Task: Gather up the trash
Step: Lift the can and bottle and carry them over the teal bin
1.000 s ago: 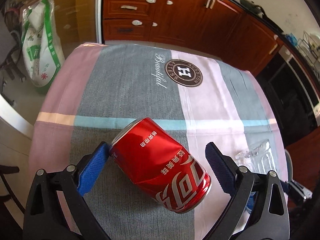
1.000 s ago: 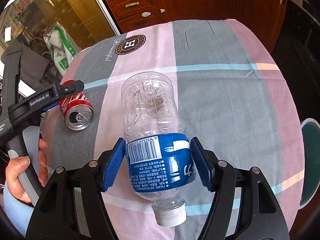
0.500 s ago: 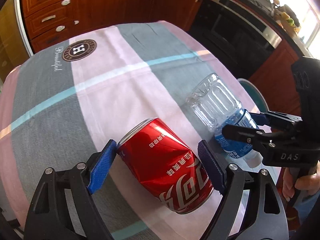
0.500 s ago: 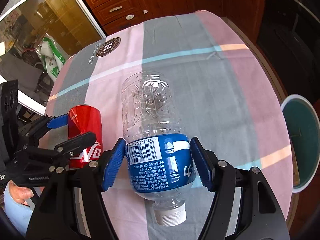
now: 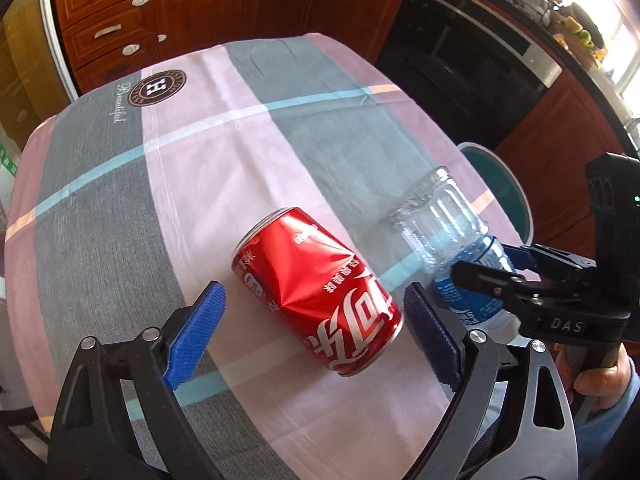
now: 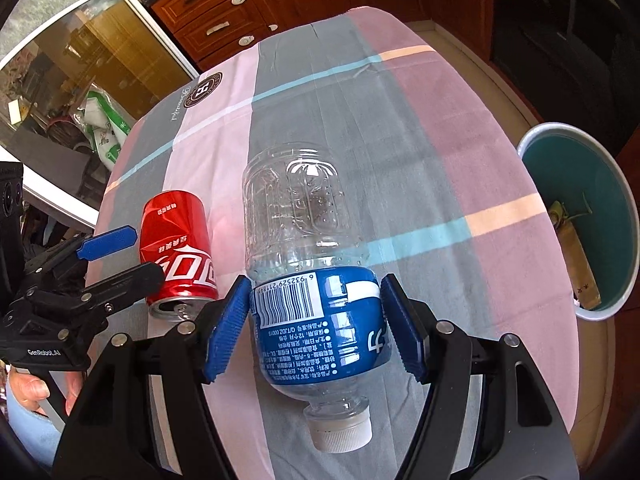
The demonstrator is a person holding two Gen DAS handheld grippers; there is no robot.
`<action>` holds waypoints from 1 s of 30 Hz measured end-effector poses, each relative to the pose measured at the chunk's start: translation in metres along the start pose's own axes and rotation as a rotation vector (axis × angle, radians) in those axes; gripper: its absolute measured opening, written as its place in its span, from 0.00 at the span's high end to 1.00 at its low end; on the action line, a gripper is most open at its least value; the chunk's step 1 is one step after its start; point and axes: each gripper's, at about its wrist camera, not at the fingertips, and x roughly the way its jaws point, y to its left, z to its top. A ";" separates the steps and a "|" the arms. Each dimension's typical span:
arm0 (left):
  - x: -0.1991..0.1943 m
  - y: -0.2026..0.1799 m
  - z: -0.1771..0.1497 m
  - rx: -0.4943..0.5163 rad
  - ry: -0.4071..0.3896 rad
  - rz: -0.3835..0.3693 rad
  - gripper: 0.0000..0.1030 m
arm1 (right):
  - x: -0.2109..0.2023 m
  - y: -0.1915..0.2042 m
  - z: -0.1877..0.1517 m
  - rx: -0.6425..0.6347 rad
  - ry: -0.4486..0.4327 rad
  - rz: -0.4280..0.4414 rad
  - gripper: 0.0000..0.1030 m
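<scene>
Nearest on the checked tablecloth (image 5: 224,168): left gripper (image 5: 312,324) spread wide, just been opening, dented red can (image 5: 316,292) lying loose between its pads. Right beside it, right gripper (image 6: 316,328) clamped on the clear bottle (image 6: 304,240) at its blue label. Farther right, past the table edge, teal bin (image 6: 618,184) on the floor.

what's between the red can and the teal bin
The plastic bottle, gripped at its blue label by the right gripper, sits between the red can and the teal bin. The left wrist view shows this.
</scene>
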 end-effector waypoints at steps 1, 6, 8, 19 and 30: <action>0.002 0.004 -0.001 -0.022 0.007 0.006 0.12 | -0.002 -0.002 -0.002 0.004 -0.002 0.004 0.38; 0.014 0.000 0.002 -0.031 0.024 -0.021 0.12 | -0.006 -0.012 -0.007 0.023 -0.009 0.013 0.38; 0.020 -0.017 0.006 0.020 0.034 -0.020 0.13 | -0.008 -0.015 -0.007 0.027 -0.011 0.011 0.38; 0.030 -0.090 0.007 0.206 0.003 -0.054 0.56 | -0.013 -0.050 -0.007 0.115 -0.030 0.083 0.38; 0.062 -0.116 -0.016 0.258 0.145 -0.009 0.47 | -0.009 -0.064 -0.026 0.132 -0.023 0.109 0.38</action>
